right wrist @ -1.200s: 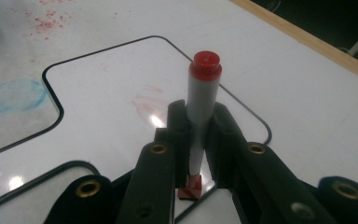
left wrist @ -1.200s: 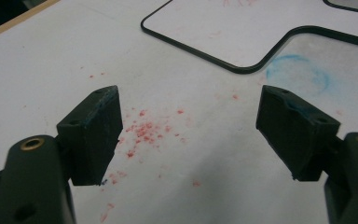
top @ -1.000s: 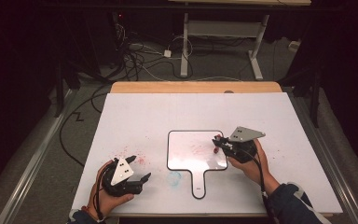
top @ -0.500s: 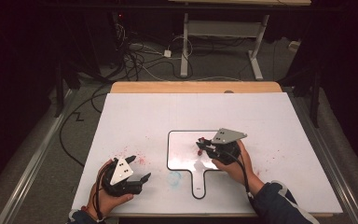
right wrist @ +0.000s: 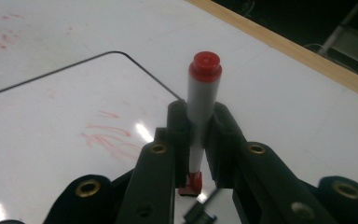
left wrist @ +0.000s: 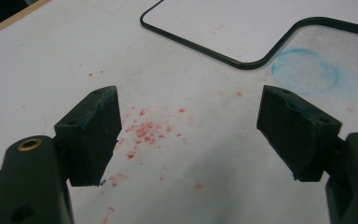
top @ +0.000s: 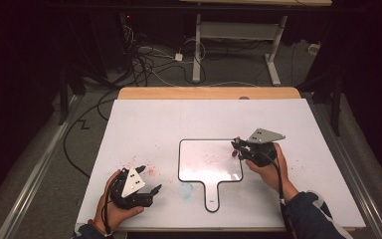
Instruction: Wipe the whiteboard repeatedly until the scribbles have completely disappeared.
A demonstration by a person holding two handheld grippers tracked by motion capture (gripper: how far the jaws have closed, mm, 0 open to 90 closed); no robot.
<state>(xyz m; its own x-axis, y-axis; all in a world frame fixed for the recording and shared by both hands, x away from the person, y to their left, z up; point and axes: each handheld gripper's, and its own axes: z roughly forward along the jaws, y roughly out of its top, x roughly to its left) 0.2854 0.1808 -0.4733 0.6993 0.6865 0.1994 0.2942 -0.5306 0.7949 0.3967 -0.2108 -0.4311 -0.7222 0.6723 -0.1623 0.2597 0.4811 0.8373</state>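
Moved: the right gripper (top: 237,148) has shifted from mid-board back toward the right edge of the small black-rimmed whiteboard paddle (top: 209,160); the left gripper (top: 149,185) stays put at lower left.
Right gripper: jaws clamped on a red-capped grey marker (right wrist: 200,100), standing upright between them, red tip just above the board.
Left gripper: jaws wide apart, holding nothing, over red smudges (left wrist: 142,130).
Marker place: centre right of the high view, at the paddle's right rim.
Around: faint red scribbles (right wrist: 109,135) on the board; a blue chalky ring (top: 186,189) lower centre; large white table sheet (top: 149,124); wooden table edge (top: 209,92) at top.
In the way: nothing lies between marker and board.
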